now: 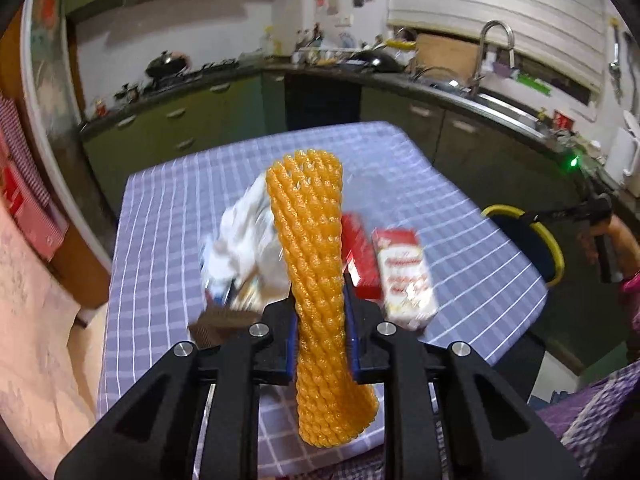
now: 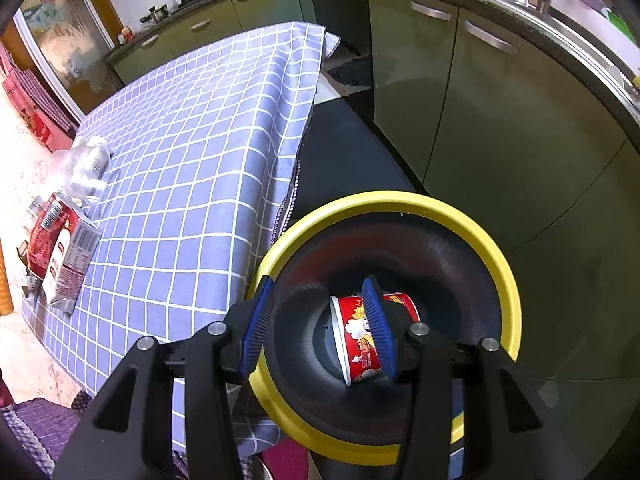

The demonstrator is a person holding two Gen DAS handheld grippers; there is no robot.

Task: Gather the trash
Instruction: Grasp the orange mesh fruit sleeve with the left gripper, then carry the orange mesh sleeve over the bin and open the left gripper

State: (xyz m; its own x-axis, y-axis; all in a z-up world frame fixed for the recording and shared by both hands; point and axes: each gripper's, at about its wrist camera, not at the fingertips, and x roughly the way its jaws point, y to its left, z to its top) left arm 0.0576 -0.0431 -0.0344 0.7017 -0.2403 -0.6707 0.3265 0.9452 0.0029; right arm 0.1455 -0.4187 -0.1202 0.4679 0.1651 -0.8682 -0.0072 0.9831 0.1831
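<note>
Fingers [image 1: 316, 316] over seemingly cluttered checked tablecloth [image 1: 180, 208]

Far half of the checked tablecloth [image 2: 208, 92] lies bare and passable. Near its lower-left edge, a milk carton [image 2: 66, 264] and clear bottle [image 2: 86, 168] crowd together. The yellow-rimmed bin [image 2: 496, 248] mouth stands open, a red paper cup [image 2: 356, 340] inside.

One foam net [image 1: 316, 264], two cartons [image 1: 404, 276], one bin [image 2: 400, 204]
</note>
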